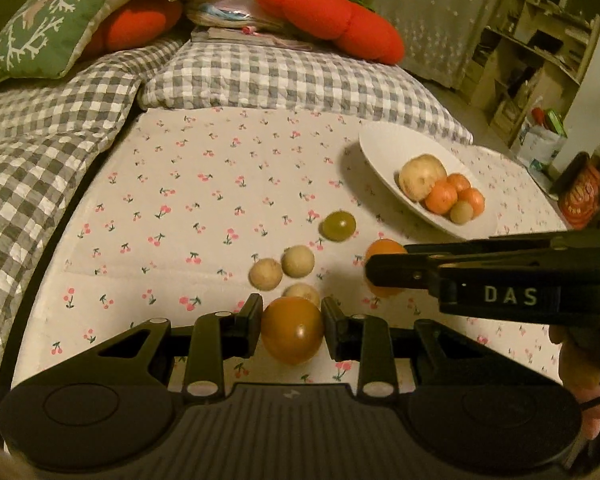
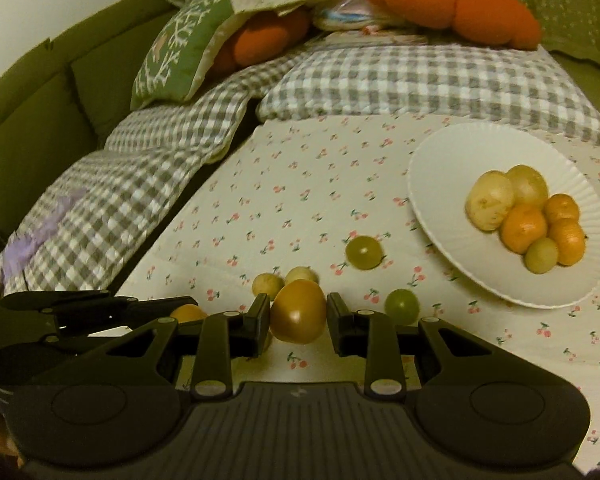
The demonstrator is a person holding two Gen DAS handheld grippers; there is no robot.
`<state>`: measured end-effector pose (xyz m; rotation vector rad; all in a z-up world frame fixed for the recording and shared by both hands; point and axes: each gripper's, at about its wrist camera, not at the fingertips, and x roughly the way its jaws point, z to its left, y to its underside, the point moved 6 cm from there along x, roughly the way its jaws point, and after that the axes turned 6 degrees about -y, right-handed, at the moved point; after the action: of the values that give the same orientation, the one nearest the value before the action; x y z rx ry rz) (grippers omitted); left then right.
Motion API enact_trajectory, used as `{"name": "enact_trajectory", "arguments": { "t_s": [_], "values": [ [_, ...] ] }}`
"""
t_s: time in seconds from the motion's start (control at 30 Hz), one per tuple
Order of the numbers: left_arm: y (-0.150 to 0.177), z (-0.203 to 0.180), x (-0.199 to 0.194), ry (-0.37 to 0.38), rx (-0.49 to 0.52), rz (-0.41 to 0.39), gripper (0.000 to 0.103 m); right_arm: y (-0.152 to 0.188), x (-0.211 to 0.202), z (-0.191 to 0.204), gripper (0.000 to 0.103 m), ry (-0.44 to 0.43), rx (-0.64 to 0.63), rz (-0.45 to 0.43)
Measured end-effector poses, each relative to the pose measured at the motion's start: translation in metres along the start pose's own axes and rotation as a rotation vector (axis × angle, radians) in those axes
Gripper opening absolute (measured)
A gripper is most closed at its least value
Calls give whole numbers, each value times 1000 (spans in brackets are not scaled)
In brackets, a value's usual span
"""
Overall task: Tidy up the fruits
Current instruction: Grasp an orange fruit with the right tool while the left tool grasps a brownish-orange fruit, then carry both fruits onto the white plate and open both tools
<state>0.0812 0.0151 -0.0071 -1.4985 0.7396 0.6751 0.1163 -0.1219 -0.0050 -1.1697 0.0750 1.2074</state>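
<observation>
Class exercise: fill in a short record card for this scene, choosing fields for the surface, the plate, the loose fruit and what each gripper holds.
surface: cherry-print cloth
plate: white plate on the cloth, holding a pile of yellow, orange and green fruit
loose fruit: green fruit and pale round fruits on the cloth
left gripper: shut on an orange-yellow fruit
right gripper: shut on a yellow fruit
</observation>
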Motion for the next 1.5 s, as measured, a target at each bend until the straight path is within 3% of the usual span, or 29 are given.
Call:
{"name": "enact_trajectory", "arguments": {
  "t_s": [0.23,0.5,0.67,0.93,1.13,1.5],
  "values": [
    [-23,-20,-6,22,-11,-35,21,-17,-21,-24,27,3,85,-70],
    [-59,-54,6,19,18,-70,22,-36,-62,-83,27,41,247,-192],
    [-72,-75,22,39,24,-66,22,-37,-72,-114,27,73,330,-225],
    [-80,-101,59,61,15,-27,22,-33,-75,-138,27,97,364,-215],
    [-85,-116,82,49,30,-28,22,-24,-58,-145,27,106,378,-151],
    [-79,-124,105,96,45,-17,23,-10,-31,-151,27,60,456,-72]
  ]
}}
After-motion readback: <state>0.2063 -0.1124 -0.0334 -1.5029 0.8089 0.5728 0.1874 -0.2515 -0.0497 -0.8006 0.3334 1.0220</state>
